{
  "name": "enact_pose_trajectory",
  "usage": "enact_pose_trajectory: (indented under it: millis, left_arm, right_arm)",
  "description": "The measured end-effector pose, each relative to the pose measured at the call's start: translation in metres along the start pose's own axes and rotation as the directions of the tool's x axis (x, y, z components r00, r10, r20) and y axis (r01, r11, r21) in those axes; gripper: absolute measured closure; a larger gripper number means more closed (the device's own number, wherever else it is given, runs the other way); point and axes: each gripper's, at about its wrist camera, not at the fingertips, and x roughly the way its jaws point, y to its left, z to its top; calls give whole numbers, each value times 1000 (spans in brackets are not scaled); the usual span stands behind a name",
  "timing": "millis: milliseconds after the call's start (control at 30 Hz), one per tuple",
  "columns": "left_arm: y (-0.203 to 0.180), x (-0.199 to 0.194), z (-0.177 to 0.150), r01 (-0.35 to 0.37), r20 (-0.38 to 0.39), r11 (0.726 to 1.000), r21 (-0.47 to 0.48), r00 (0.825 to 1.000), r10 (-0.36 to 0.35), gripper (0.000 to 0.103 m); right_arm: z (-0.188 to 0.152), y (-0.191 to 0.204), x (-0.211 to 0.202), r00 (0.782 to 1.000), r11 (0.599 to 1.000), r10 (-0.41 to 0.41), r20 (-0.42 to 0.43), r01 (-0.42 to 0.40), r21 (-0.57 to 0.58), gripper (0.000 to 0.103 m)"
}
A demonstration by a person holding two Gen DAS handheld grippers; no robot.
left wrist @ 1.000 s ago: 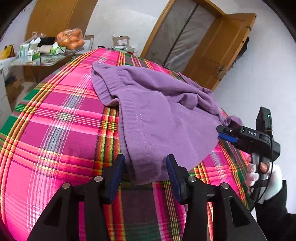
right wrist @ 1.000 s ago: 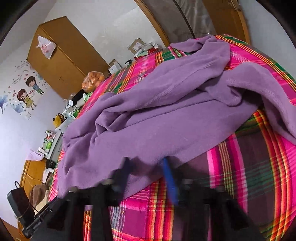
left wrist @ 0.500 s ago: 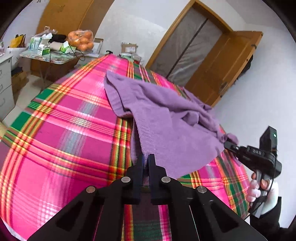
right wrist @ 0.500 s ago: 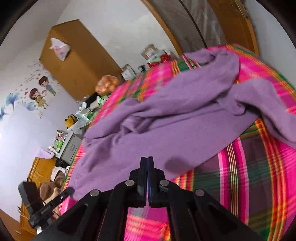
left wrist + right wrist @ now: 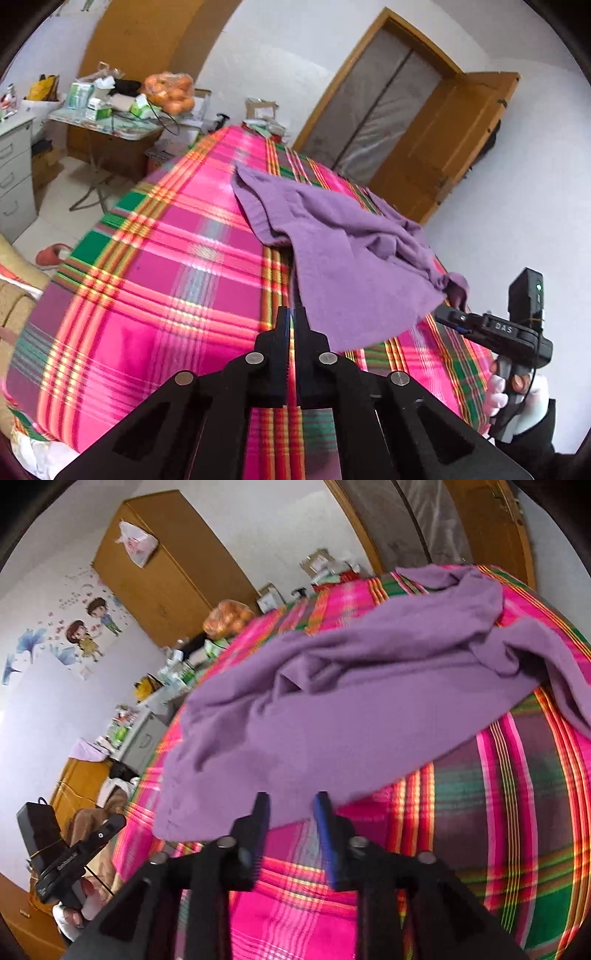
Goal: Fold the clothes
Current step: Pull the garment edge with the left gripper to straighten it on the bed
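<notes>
A purple garment (image 5: 343, 258) lies crumpled on a bed with a pink, green and red plaid cover (image 5: 155, 280). My left gripper (image 5: 294, 314) is shut on the garment's near edge and lifts it off the cover. My right gripper (image 5: 291, 805) is open just in front of the garment's (image 5: 332, 709) near hem, with nothing clearly between its fingers. The right gripper also shows in the left wrist view (image 5: 443, 315), close under a bunched corner of the cloth. The left gripper shows at the lower left of the right wrist view (image 5: 110, 825).
A cluttered side table (image 5: 110, 118) with boxes and a bag of oranges (image 5: 170, 92) stands beyond the bed. A wooden wardrobe (image 5: 170, 572) and an open wooden door (image 5: 461, 147) are by the walls. A grey drawer unit (image 5: 14, 177) stands at the left.
Both grippers closed on the garment's near edge half a second ago. Since then the left has kept its grip and lifted and pulled back, while the right has opened again.
</notes>
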Motion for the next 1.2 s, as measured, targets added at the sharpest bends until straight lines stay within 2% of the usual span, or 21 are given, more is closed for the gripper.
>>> enact_pose_trajectory:
  millis: [67,100,167,200,267,367,467,633,667,733,767,800,833,1033,1133,1200]
  left_arm:
    - [2,13,-4,11,-38,1000,-8,999,-11,80]
    - [3,19,-7,16,-57,1000,-13,998,-17,79]
    - [4,27,-9,29,-80,999,-23,996,-31,76]
    - [4,30,-9,41,-88,999,-29,995,-44,70]
    - [2,34,-9,77,-94,996,-39,992,-81,65]
    - [-4,38,-9,122,-98,992,-45,987,-125,62]
    - [-6,45,-9,135,-106,989,-61,984,-141,51]
    - [-17,56,-5,108,-94,993,-54,989,-112,51]
    - [-18,57,-4,99,-94,994,-50,990,-103,51]
    - [-19,62,-3,82,-98,995,-55,991,-87,72]
    - [-17,64,-2,80,-103,995,-65,991,-86,93]
    - [-15,65,-2,80,-108,994,-76,990,-88,95]
    - [-14,65,-1,82,-106,993,-82,990,-91,95]
    - [-12,52,3,112,-62,989,-94,991,-118,98]
    - [-12,42,10,146,-38,983,-110,988,-151,98]
    - [-14,34,17,174,-21,979,-108,984,-177,98]
  right_arm:
    - [-2,-7,3,1000,1000,-22,-9,22,17,65]
    - [-2,-12,5,999,999,-34,-12,34,27,61]
    - [-2,-21,7,998,997,-56,-19,57,46,60]
    - [-1,-26,9,998,997,-55,-22,56,61,60]
    - [3,-32,10,999,996,-33,-14,34,83,60]
    - [10,-37,12,1000,995,-27,-4,27,100,60]
    - [18,-46,15,1000,990,1,11,-3,139,60]
    - [31,-51,23,999,986,15,38,-21,163,60]
    - [33,-53,25,999,985,22,46,-29,172,60]
    - [35,-56,27,999,982,22,49,-31,189,65]
    - [35,-58,28,999,980,17,48,-27,198,81]
    - [36,-60,28,999,978,13,47,-23,207,93]
    - [36,-62,29,999,976,11,46,-21,216,100]
    - [31,-56,14,998,984,32,56,-41,174,100]
    - [25,-50,4,997,986,52,53,-60,158,96]
    - [19,-48,-1,997,983,60,40,-66,170,69]
